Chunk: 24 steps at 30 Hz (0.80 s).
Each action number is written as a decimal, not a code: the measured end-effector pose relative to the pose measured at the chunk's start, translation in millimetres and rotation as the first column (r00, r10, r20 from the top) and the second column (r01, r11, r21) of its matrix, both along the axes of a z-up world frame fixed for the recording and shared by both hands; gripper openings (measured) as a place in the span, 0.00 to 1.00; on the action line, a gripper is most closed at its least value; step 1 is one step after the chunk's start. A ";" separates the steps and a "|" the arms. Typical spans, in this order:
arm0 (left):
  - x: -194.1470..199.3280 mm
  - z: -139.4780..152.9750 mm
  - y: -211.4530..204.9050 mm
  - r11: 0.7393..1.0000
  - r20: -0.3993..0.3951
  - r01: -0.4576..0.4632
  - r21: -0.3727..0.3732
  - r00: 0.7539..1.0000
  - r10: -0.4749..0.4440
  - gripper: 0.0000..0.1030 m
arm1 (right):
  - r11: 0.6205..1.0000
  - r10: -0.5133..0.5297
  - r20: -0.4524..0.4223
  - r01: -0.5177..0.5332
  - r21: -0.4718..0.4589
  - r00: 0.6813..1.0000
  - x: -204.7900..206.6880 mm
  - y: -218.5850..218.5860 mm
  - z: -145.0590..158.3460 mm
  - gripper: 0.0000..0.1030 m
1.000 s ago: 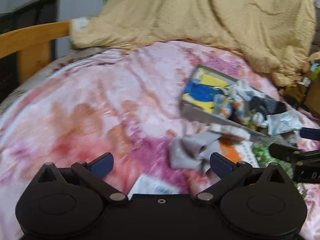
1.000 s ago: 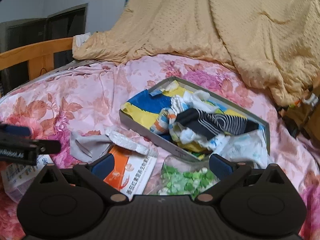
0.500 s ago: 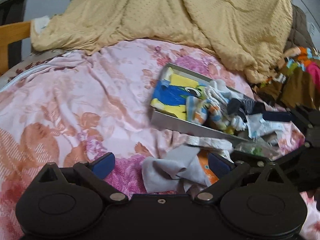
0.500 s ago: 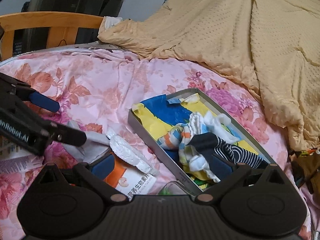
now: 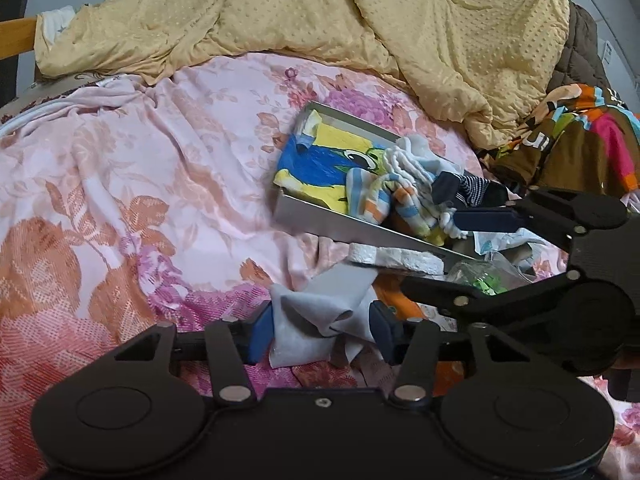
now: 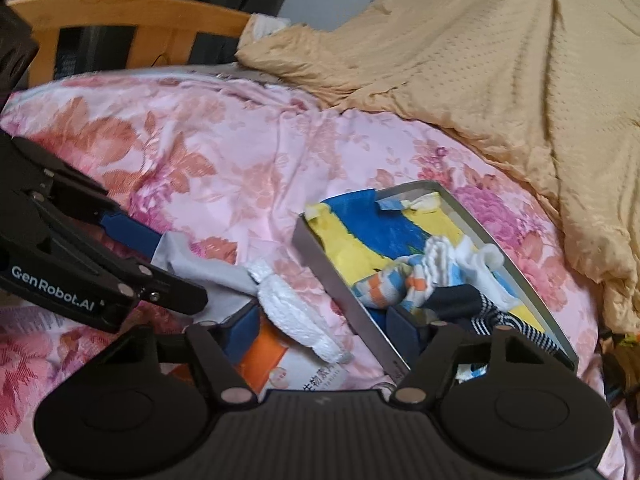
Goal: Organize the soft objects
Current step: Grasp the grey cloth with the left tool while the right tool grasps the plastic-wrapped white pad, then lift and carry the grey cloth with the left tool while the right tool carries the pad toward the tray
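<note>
The left gripper (image 5: 322, 330) has its jaws partway in and has just been closing them; the crumpled grey cloth (image 5: 320, 312) sits between the blue pads (image 5: 262, 330), the left pad touching its edge, though a firm clamp cannot be told. The right gripper (image 6: 324, 328) has also just been narrowing its jaws, which stand apart — one finger over the orange-and-white packet (image 6: 280, 364), the other down inside the grey metal tray (image 6: 332, 276), with the tray's near wall and a white ribbed sock (image 6: 296, 312) between them, neither gripped.

The grey cloth lies on the pink floral bedspread (image 5: 140, 184), just left of the packet and near the tray. The white sock lies along the outside of the tray's near wall. Inside the tray are a blue-and-yellow printed cloth (image 5: 320, 160), striped socks in orange, blue and white (image 5: 372, 196), white socks and a dark navy striped one (image 6: 500, 316). A clear bag with green pieces (image 5: 480, 276) lies near the tray's right end.

Farther off, a yellow dotted quilt (image 5: 360, 20) is heaped across the bed, with a wooden bed frame (image 6: 132, 20) at far left.
</note>
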<state>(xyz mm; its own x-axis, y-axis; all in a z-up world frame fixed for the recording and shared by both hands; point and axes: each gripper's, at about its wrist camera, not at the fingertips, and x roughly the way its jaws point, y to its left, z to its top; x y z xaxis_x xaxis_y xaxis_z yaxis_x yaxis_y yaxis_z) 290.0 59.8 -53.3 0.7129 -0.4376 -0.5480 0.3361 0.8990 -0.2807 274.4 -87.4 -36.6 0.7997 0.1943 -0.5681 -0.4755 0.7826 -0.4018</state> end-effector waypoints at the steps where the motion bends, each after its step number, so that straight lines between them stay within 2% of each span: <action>1: 0.0 -0.8 -0.6 1.000 -0.002 0.000 0.001 1.000 0.000 0.51 | 1.000 0.003 -0.003 -0.003 -0.007 1.000 0.2 1.5 -0.8 0.67; 2: 0.3 -2.0 -0.9 1.000 -0.006 0.000 0.001 1.000 0.000 0.51 | 1.000 0.006 -0.009 -0.007 -0.011 1.000 0.8 2.8 -1.7 0.66; 4: 1.4 -3.8 -1.3 1.000 -0.018 0.002 0.002 1.000 -0.002 0.43 | 1.000 0.011 -0.015 -0.011 -0.019 1.000 1.2 4.4 -3.4 0.58; 7: 2.9 -4.8 -2.2 1.000 -0.032 0.003 0.009 0.999 -0.002 0.38 | 0.999 0.019 -0.023 -0.020 -0.037 1.000 1.0 5.6 -6.2 0.49; 12: 4.2 -6.4 -6.2 1.000 -0.028 0.002 0.013 1.000 -0.001 0.38 | 0.997 0.043 -0.017 -0.044 -0.059 0.999 -1.9 8.7 -12.0 0.45; 15: 7.6 -5.3 -9.6 1.000 -0.025 -0.004 0.013 1.000 0.004 0.40 | 0.996 0.053 -0.013 -0.054 -0.075 0.999 -3.4 12.5 -14.6 0.36; 17: 10.4 -4.5 -10.8 1.000 -0.025 -0.004 -0.001 1.000 0.004 0.40 | 0.995 0.054 -0.008 -0.054 -0.078 0.999 -4.3 13.4 -14.3 0.33; 22: 13.2 -3.4 -15.6 1.000 -0.021 -0.006 -0.006 1.000 0.006 0.17 | 0.996 0.044 0.022 -0.042 -0.075 0.999 -6.9 11.4 -14.3 0.26; 24: 12.5 -3.5 -15.8 1.000 -0.017 -0.011 -0.004 1.000 0.011 0.13 | 0.996 0.035 0.033 -0.033 -0.077 0.999 -6.8 11.2 -13.7 0.24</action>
